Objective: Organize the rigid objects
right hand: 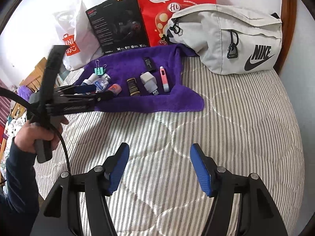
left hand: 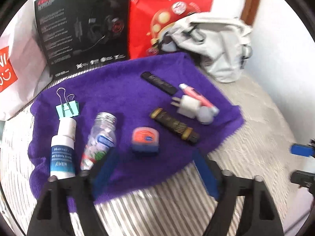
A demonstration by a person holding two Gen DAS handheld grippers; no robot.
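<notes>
A purple towel (left hand: 122, 90) (right hand: 137, 102) lies on the striped bed and holds small rigid items. From left to right they are a teal binder clip (left hand: 68, 108) (right hand: 99, 70), a white bottle with a blue label (left hand: 63, 153), a clear candy bottle (left hand: 100, 137) (right hand: 102, 82), an orange lip-balm tin (left hand: 145, 138) (right hand: 115, 88), a dark tube (left hand: 173, 124) (right hand: 133, 87), a white USB charger (left hand: 188, 105) (right hand: 149, 81), a pink pen-like stick (left hand: 196, 96) (right hand: 163, 77) and a black stick (left hand: 158, 83) (right hand: 148, 64). My left gripper (left hand: 155, 171) (right hand: 98, 92) hovers open over the towel's near edge, just short of the tin. My right gripper (right hand: 159, 167) is open over bare bedding.
A grey Nike waist bag (right hand: 226, 37) (left hand: 218, 45) sits at the back right. Behind the towel stand a red paper bag (right hand: 173, 11), a black headset box (right hand: 118, 23) and a white shopping bag (right hand: 74, 39). A hand (right hand: 39, 131) holds the left gripper's handle.
</notes>
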